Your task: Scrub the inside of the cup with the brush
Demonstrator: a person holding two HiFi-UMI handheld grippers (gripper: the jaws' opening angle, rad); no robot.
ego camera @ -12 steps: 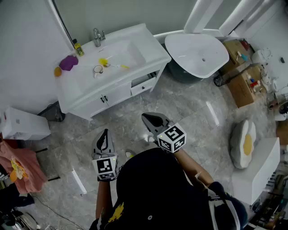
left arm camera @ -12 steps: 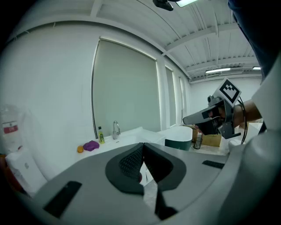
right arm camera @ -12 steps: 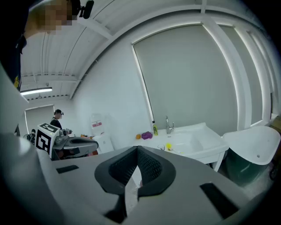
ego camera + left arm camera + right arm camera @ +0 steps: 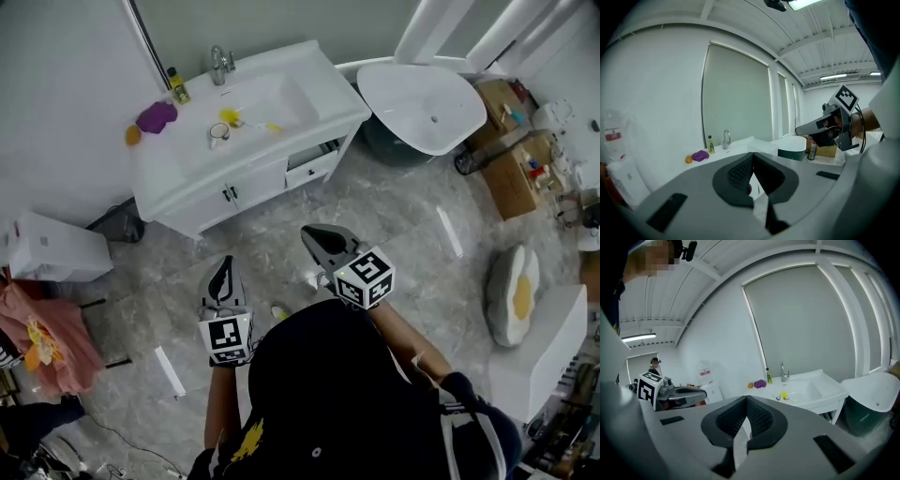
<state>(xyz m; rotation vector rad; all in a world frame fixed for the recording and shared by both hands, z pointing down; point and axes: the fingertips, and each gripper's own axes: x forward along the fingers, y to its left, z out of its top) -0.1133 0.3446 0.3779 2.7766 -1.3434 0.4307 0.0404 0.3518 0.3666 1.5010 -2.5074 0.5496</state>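
Observation:
A small cup (image 4: 218,134) lies in the basin of the white sink unit (image 4: 323,80) at the back, with a yellow brush (image 4: 236,119) beside it. In the right gripper view the cup (image 4: 778,397) and the brush (image 4: 784,394) show small in the same basin. My left gripper (image 4: 222,268) is held over the floor, well short of the sink, shut and empty. My right gripper (image 4: 315,237) hangs to its right, also shut with nothing in it. The left gripper view shows the sink unit (image 4: 740,144) far off, with its own jaws closed together.
A faucet (image 4: 219,64), a yellow-green bottle (image 4: 175,85), a purple cloth (image 4: 156,116) and an orange ball (image 4: 133,135) sit on the counter. A white bathtub (image 4: 422,101) stands right of the sink. Cardboard boxes (image 4: 516,159) and an egg-shaped cushion (image 4: 513,293) lie at the right, a white box (image 4: 52,248) at the left.
The view has shifted a little: the sink unit now sits slightly further right and higher. Both grippers remain shut and have moved slightly forward with the person.

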